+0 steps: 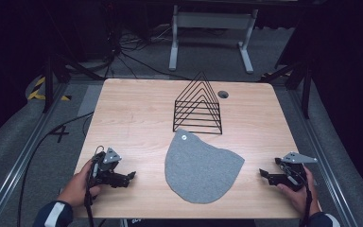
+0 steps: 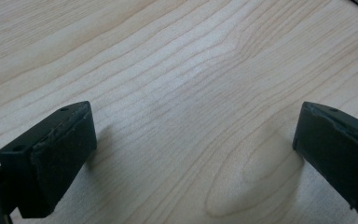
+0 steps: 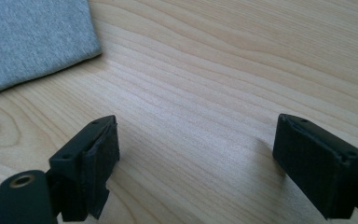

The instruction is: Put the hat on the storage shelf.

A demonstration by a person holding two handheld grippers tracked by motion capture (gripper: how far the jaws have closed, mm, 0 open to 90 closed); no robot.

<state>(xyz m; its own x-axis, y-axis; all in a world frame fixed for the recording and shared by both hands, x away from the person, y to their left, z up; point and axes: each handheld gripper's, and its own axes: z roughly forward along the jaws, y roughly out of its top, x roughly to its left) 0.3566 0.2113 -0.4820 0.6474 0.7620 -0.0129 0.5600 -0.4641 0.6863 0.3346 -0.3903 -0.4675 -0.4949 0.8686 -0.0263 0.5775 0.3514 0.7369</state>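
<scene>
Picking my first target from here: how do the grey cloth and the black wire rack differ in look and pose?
The grey cloth lies flat and limp on the table, while the black wire rack stands upright. The cloth is a solid, rounded shape with a small button-like dot near its far tip; the rack is an open frame of nested triangles you can see through. The cloth is nearer the person, the rack behind it. Both sit near the table's middle.

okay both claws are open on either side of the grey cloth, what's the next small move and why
Probably slide the right claw in toward the near edge of the grey cloth. Both it and the left claw are open with nothing between the jaws, resting low over the wooden table, and the cloth lies flat and untouched in front of the black wire rack.
</scene>
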